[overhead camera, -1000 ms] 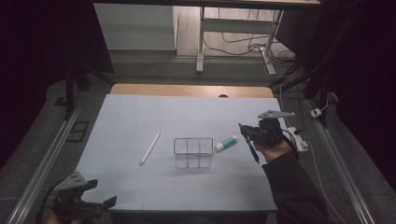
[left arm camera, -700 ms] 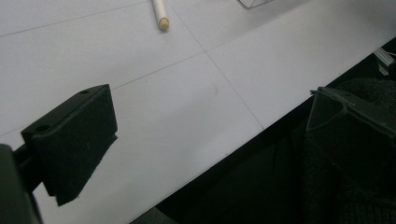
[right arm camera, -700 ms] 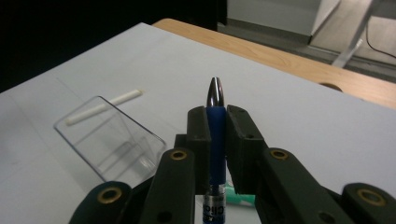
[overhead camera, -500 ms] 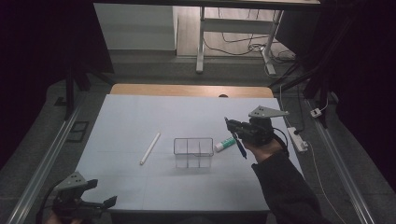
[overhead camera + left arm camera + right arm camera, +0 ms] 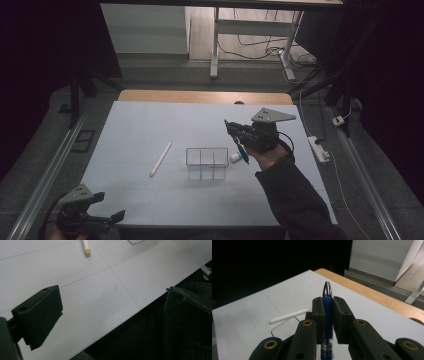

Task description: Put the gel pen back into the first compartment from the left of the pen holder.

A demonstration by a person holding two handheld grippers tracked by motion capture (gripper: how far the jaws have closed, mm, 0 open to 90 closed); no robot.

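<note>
The white worktop [image 5: 150, 200] carries everything, with a strip of bare wood along its far edge. Over its right half, a dark-sleeved forearm rises from the near edge and ends in the right gripper [image 5: 235, 131], raised above the surface and pointing toward the far left corner. Its jaws are clenched on a blue pen [image 5: 327, 307], whose silver tip sticks out past the jaw ends in the right gripper view while the barrel runs back between them. The left gripper [image 5: 107, 218] hangs at the near left corner of the worktop, just off its near edge, jaws spread wide with nothing between them. Near the middle of the worktop stands a clear divided box [image 5: 207, 163] with two compartments showing. Touching or just beside its right wall lies a small white tube with a green end [image 5: 237, 157]. Left of the box, well apart from it, a white stick [image 5: 161, 158] lies at a slant.
</note>
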